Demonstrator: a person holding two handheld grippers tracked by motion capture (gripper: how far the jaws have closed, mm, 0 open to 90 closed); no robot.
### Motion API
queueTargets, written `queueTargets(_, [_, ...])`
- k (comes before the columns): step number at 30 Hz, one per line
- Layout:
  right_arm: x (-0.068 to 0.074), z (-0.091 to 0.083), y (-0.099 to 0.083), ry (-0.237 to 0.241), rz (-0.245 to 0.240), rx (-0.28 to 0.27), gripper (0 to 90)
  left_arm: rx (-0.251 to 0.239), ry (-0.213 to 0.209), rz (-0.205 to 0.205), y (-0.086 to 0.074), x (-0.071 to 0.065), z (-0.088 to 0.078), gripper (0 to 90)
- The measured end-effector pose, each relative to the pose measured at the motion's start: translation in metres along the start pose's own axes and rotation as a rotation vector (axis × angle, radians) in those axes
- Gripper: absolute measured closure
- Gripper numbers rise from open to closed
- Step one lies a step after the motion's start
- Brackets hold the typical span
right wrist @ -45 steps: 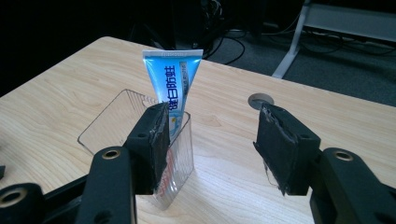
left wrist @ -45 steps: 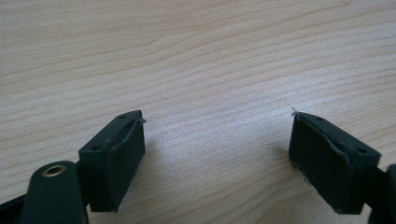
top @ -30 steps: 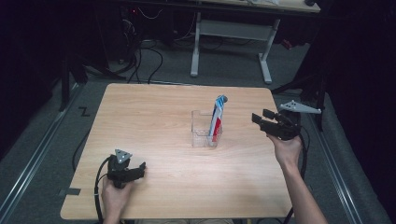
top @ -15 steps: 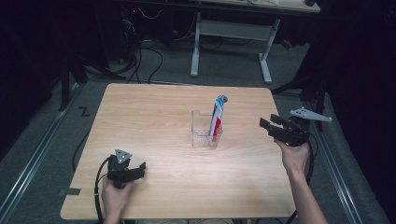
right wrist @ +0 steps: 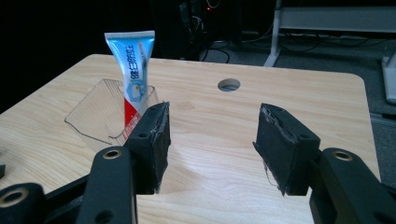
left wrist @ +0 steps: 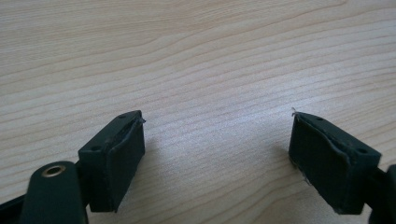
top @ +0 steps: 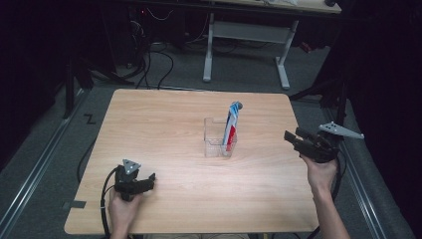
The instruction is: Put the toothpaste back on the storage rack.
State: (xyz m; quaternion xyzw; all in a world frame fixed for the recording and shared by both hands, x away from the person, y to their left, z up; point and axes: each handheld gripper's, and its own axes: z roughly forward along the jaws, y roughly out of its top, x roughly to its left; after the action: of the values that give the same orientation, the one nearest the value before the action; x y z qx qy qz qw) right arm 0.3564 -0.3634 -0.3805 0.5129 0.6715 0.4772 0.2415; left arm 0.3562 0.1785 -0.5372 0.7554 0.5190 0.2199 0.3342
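One toothpaste tube [top: 230, 124] upright in one clear holder [top: 215, 144], two grippers, left gripper [top: 144, 182] and right gripper [top: 294, 139], jaws spread, empty

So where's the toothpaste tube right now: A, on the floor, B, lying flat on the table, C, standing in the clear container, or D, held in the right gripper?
C: the toothpaste tube stands upright inside the clear container, and the right gripper is apart from it with nothing between its open jaws.
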Motion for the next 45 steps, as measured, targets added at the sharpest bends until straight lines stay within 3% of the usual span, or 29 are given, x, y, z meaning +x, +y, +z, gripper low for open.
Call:
queueTargets(18, [-0.02,-0.015,-0.031,-0.039,0.048,0.018,45.2,0.001,-0.001,0.002,0.0,0.0,0.0,18.4])
queueTargets(24, [-0.023,-0.015,-0.04,-0.042,0.057,0.022,45.3,0.001,-0.001,0.002,0.0,0.0,0.0,18.4])
queueTargets(29, [-0.027,-0.016,-0.049,-0.034,0.104,0.008,45.3,0.001,0.0,0.001,0.0,0.0,0.0,18.4])
queueTargets(36, [-0.029,-0.016,-0.058,-0.032,0.129,0.002,45.4,0.0,0.0,0.0,0.0,0.0,0.0,18.4])
queueTargets(45, [-0.032,-0.008,-0.071,-0.028,0.151,0.025,45.6,0.0,-0.001,0.001,0.0,0.0,0.0,18.4])
